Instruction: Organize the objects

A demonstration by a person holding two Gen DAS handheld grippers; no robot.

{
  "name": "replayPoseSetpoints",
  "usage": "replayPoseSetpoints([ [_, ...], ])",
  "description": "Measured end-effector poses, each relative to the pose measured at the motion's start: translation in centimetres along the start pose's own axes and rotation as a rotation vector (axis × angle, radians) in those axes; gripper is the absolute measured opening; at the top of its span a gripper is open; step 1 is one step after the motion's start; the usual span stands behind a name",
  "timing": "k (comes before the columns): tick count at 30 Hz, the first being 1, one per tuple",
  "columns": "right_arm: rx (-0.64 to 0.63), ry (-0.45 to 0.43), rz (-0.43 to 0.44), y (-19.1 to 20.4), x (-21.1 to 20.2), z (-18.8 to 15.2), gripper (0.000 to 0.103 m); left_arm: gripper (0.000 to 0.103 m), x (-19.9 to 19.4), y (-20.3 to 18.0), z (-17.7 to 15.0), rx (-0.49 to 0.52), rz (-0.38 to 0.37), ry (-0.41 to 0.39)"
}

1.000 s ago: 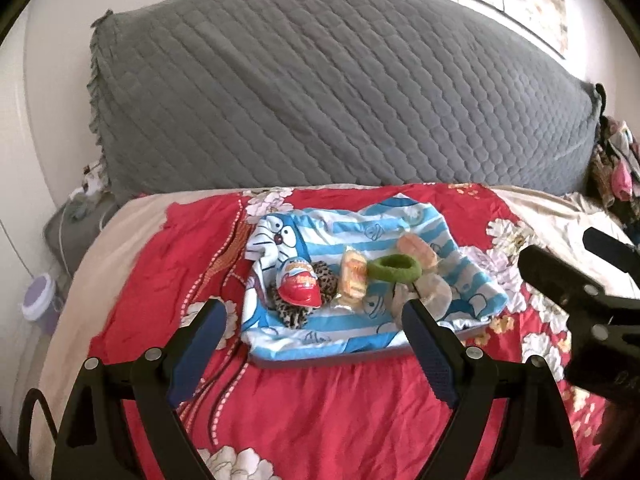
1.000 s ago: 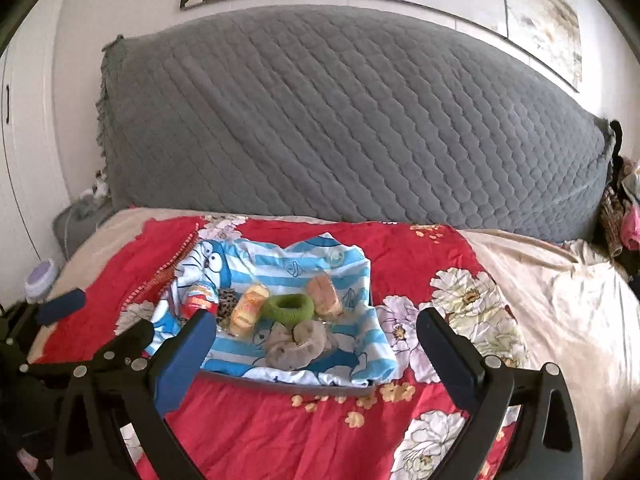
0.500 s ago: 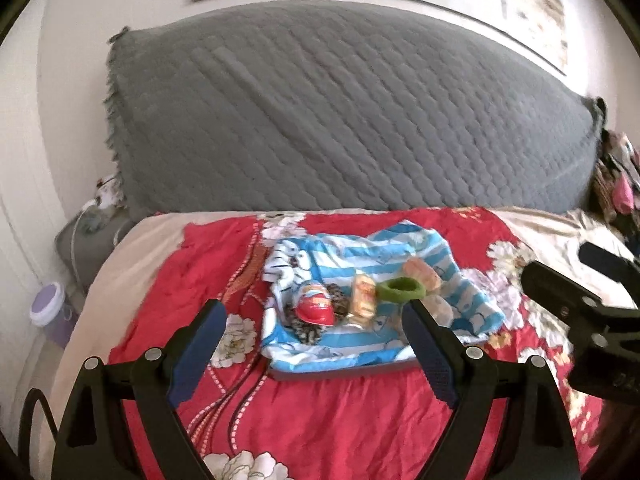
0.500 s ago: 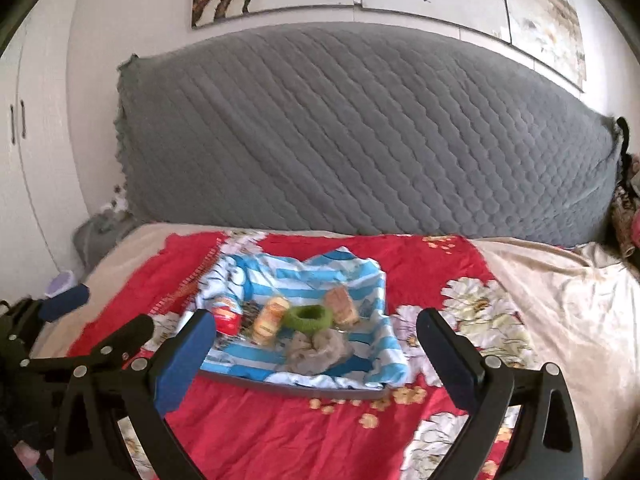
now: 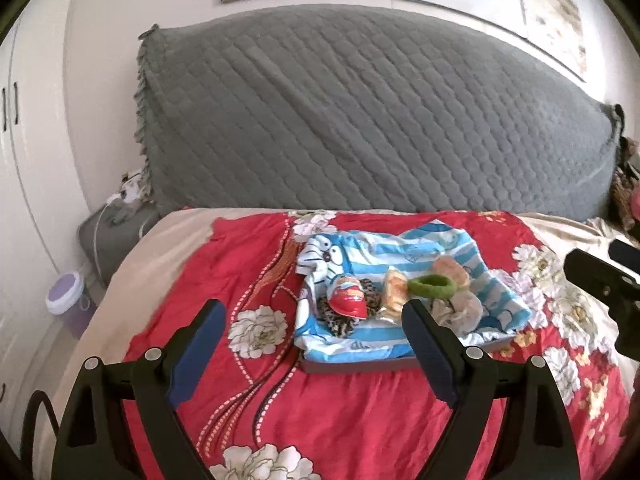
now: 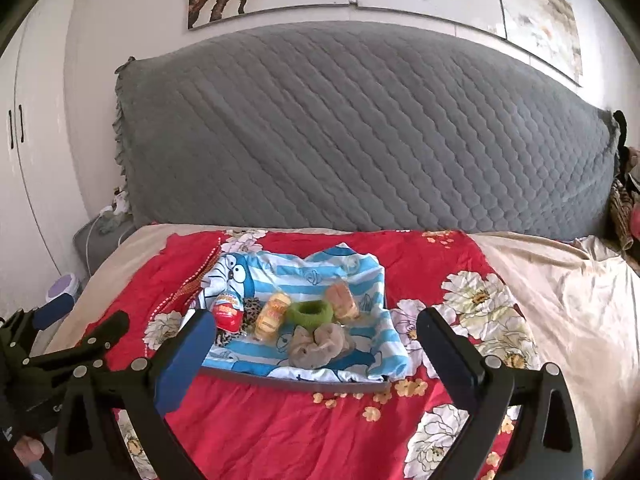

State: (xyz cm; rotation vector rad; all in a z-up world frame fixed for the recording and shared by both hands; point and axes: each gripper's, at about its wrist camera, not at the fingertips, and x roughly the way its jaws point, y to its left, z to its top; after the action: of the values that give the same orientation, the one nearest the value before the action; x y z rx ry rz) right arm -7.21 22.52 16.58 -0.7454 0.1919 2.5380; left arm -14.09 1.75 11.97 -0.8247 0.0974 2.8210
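Observation:
A grey tray (image 6: 296, 381) covered by a blue-striped cartoon cloth (image 6: 320, 276) lies on the red floral bedspread. On it sit a red egg-shaped toy (image 6: 227, 312), a leopard scrunchie (image 6: 251, 309), two wrapped snacks (image 6: 272, 317), a green scrunchie (image 6: 310, 313) and a grey-brown scrunchie (image 6: 320, 345). The same items show in the left wrist view, with the red toy (image 5: 347, 299) and green scrunchie (image 5: 432, 285). My left gripper (image 5: 314, 344) and right gripper (image 6: 312, 354) are both open and empty, held back from the tray's near edge.
A large grey quilted headboard cushion (image 6: 360, 132) stands behind the bed. A grey nightstand (image 5: 112, 236) and a purple-lidded bin (image 5: 66, 300) are at the left. White wardrobe doors (image 6: 24, 140) lie far left. Clutter sits at the right edge (image 5: 628, 200).
Both grippers have drawn back and tilted up from the bed, so the tray looks smaller and more wall shows. The objects on the tray have not moved.

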Motion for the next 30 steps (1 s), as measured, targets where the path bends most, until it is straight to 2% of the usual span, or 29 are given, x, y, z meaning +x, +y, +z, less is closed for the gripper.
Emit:
replayPoseSetpoints([
  [7, -0.013, 0.001, -0.009, 0.0, -0.4, -1.2, 0.101, 0.09, -0.8, -0.9, -1.7, 0.037, 0.013, -0.02],
  [11, -0.011, 0.004, -0.027, -0.2, -0.3, -1.9, 0.101, 0.09, -0.4, -0.7, -3.1, 0.021, 0.009, 0.018],
  [20, -0.011, 0.046, -0.027, -0.8, 0.5, -4.4, 0.101, 0.09, 0.5, 0.4, -4.6, -0.002, 0.007, 0.045],
  [30, -0.015, 0.12, -0.033, -1.3, 1.7, -8.2, 0.101, 0.09, 2.0, 0.2, -8.9, 0.037, 0.005, 0.102],
])
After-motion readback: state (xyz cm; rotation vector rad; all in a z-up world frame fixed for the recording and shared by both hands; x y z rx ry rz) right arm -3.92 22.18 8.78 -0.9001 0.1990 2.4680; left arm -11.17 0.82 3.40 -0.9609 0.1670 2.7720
